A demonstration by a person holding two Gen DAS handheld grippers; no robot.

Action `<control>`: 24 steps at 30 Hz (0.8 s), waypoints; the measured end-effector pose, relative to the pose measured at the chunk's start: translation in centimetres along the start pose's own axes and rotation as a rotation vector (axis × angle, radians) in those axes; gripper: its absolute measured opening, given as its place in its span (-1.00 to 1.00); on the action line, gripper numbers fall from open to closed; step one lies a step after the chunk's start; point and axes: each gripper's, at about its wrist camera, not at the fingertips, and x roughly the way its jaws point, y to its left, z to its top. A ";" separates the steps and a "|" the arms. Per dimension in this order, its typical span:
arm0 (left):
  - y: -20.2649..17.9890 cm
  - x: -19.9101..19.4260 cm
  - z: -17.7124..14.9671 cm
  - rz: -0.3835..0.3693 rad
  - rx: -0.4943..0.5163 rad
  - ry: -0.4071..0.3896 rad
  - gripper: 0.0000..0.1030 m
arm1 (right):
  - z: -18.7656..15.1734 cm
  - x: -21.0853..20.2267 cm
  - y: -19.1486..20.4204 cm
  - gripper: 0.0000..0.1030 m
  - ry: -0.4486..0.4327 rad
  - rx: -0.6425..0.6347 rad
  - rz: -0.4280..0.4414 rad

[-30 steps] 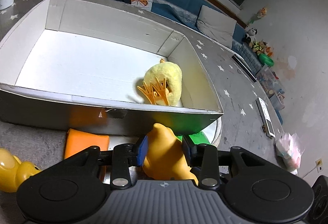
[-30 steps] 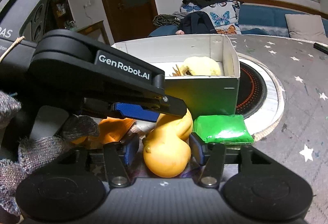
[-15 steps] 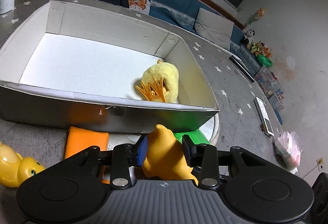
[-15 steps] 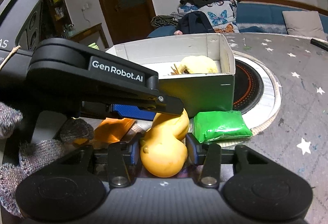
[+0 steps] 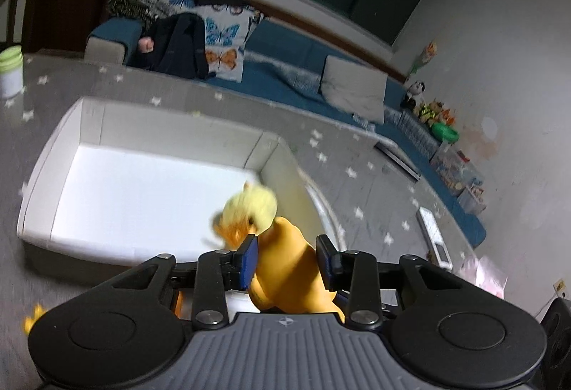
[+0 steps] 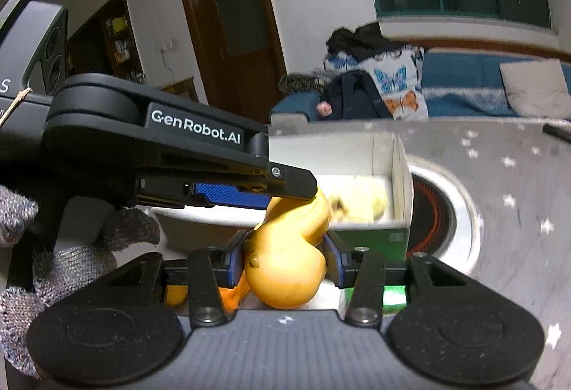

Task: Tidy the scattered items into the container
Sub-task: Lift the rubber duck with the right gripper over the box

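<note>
Both tongs are on one toy here. The left tongs [image 5: 286,259] pinch the orange rubber duck [image 5: 291,277] between their blue pads, and the right tongs [image 6: 284,259] clamp the same orange rubber duck [image 6: 285,265] at its rounded lower end. In the right wrist view the left tongs [image 6: 228,191] reach in from the left, level and side-on, one blue pad lying against the duck's upper part, with a grey-gloved hand [image 6: 53,268] behind them gripping the handle.

The duck hangs just in front of the white box [image 5: 46,175], close to its near wall; in the left wrist view its top overlaps the box's right end. Whether it touches the bench [image 5: 357,154] is impossible to tell, since the tongs' bodies cover everything below it.

Past the left tongs, inside the box at its right end, lies a yellow plush chick [image 5: 255,208], smeared by motion blur. Below the right tongs a green packet [image 6: 394,295] shows only as a sliver, mostly hidden by the linkage. To the lower left of the left tongs a scrap of another yellow toy [image 5: 34,316] peeks out at the frame edge. Right of the box sits a round hotplate [image 6: 435,215] set into the star-patterned bench.
</note>
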 end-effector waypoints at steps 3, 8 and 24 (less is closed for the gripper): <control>-0.3 0.7 1.5 -0.001 0.008 -0.023 -0.26 | 1.4 0.7 -0.5 -0.12 -0.022 0.002 -0.006; -0.5 2.6 3.3 0.000 0.022 -0.044 -0.27 | 3.1 2.5 -1.8 -0.12 -0.043 0.008 -0.030; 4.9 6.9 5.6 0.055 -0.077 -0.028 -0.29 | 4.6 9.8 -2.1 -0.12 0.029 0.027 -0.005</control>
